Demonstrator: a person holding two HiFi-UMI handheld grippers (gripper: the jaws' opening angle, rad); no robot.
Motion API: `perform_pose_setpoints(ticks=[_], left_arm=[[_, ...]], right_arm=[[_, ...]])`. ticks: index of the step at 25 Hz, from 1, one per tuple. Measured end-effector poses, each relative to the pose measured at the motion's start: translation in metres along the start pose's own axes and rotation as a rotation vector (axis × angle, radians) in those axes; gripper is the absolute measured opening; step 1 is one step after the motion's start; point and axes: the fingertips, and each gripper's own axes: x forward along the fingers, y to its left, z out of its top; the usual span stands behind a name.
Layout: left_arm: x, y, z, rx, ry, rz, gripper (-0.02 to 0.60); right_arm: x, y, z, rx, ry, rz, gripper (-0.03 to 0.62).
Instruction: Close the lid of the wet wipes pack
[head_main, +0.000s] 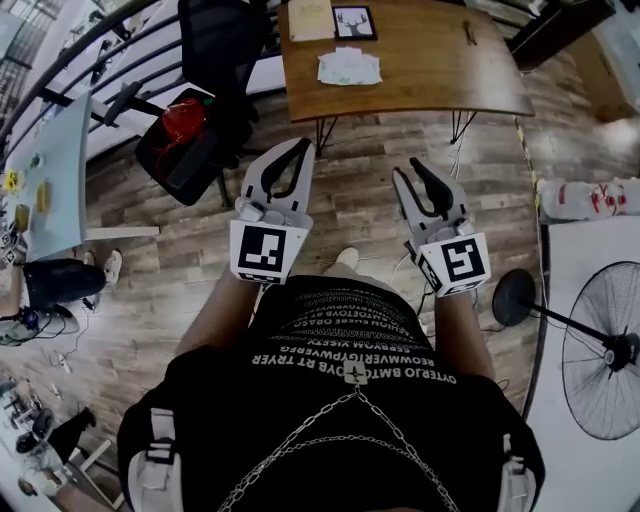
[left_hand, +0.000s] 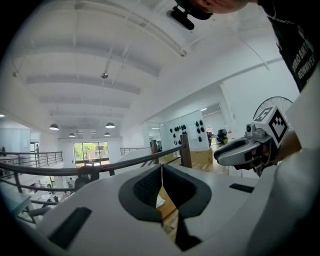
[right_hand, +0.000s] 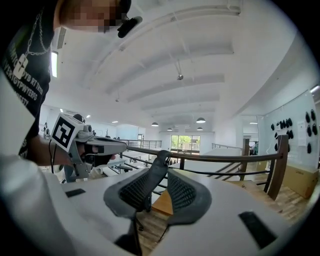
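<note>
From the head view alone you get the whole desk (head_main: 430, 70), and the wet wipes pack (head_main: 349, 66) lies on it. The pack sits toward the left side, nearer the front edge than the back. It is well ahead of both tools, and neither touches it. It looks flat and pale, with crinkled ends and faint greenish print. From here it is too small to tell how its lid stands. Behind the pack, at the back edge, stand a framed picture (head_main: 354, 22) and a beige sheet (head_main: 311, 18).

The two gripper views miss the pack and instead take in the ceiling and a railing (right_hand: 220, 159), and each shows the other tool. The left hand-held gripper (head_main: 300, 148) is clenched: its view shows the jaw tips meeting in a thin line with nothing between them. The right hand-held gripper (head_main: 412, 168) is released, its jaws partly apart. Only a wedge of desk wood shows through the gap.
</note>
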Motion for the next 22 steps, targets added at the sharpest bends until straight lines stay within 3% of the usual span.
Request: perform_pose_setpoints(ticks=[11, 22], left_arm=[[0.01, -0.004, -0.006, 0.005, 0.035, 0.044, 0.029], [0.027, 0.0, -0.012, 0.014, 0.054, 0.029, 0.029]], right_arm=[[0.009, -0.016, 0.001, -0.01, -0.013, 0.058, 0.118], [0.024, -0.029, -0.003, 0.005, -0.007, 0.058, 0.118]])
